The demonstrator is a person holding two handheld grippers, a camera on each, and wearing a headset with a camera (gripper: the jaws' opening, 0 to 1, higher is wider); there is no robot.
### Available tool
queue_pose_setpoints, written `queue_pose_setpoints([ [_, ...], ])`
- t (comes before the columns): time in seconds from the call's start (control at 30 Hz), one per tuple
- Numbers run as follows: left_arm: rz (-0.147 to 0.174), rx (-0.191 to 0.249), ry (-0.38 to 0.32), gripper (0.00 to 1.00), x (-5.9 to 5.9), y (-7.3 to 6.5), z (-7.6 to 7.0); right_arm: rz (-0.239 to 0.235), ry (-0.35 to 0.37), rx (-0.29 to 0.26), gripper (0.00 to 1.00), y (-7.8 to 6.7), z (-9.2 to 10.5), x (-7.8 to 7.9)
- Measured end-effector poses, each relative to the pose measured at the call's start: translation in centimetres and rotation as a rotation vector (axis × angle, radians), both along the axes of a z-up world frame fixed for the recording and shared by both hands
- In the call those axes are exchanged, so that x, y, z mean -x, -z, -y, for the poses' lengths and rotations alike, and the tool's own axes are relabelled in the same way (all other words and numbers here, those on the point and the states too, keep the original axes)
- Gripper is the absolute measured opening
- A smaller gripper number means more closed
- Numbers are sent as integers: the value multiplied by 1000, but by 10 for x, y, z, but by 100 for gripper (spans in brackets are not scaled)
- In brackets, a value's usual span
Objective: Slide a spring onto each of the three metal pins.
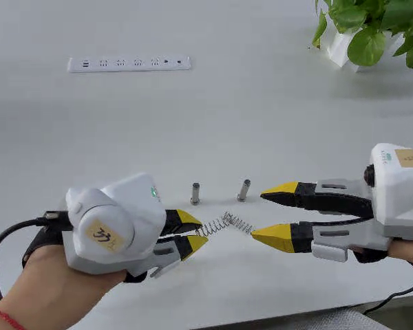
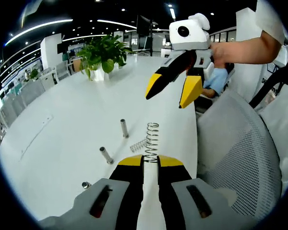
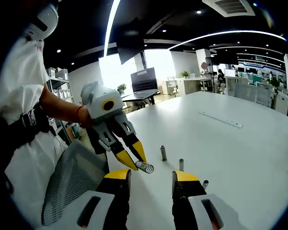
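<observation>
Your head view crops the green leafy potted plant (image 1: 372, 31) at upper right, and markings on the long white power strip (image 1: 129, 64) at upper left are too small to read.

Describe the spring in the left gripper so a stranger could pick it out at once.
On the white workbench, look near the front edge, between the yellow-tipped left gripper and right gripper. The thin silver coil spring juts from the left gripper's shut tips, pinched at one end, whereas the second coil spring beside it lies loose on the bench.
</observation>
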State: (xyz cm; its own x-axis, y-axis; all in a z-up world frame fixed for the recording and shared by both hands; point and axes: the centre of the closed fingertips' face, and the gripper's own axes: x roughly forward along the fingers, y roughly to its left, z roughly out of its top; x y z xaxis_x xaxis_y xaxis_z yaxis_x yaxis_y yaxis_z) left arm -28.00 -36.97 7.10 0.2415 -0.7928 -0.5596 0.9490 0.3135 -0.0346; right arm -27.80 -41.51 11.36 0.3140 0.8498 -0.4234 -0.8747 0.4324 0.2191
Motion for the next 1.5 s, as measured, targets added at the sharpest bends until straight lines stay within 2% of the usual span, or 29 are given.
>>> queue_pose_setpoints([
  [0.17,8,65,-28,6,2,-13,-3,-9,-16,-37,27,-9,-14,-2],
  [0.33,17,118,-38,6,6,-25,-3,-14,-39,-41,25,-11,-24,0],
  [0.5,23,158,-49,6,6,-33,-2,-24,-51,-60,21,-14,-30,4],
  [0.67,15,186,-62,6,6,-37,-1,-45,-47,-94,17,-19,-32,5],
  [0.9,11,209,-62,6,8,-40,2,-58,-38,-118,8,-23,-34,5],
  [1.07,2,217,-63,6,8,-41,2,-67,-34,-119,8,-25,-36,7],
  [1.2,-2,216,-58,6,9,-40,3,-64,-41,-104,7,-26,-39,10],
  [1.33,-1,216,-49,6,11,-39,3,-49,-62,-95,6,-31,-43,11],
  [1.43,-5,215,-47,6,12,-38,4,-28,-81,-63,6,-30,-45,12],
  [1.5,-9,217,-46,6,13,-38,4,-25,-87,-61,6,-31,-45,12],
])
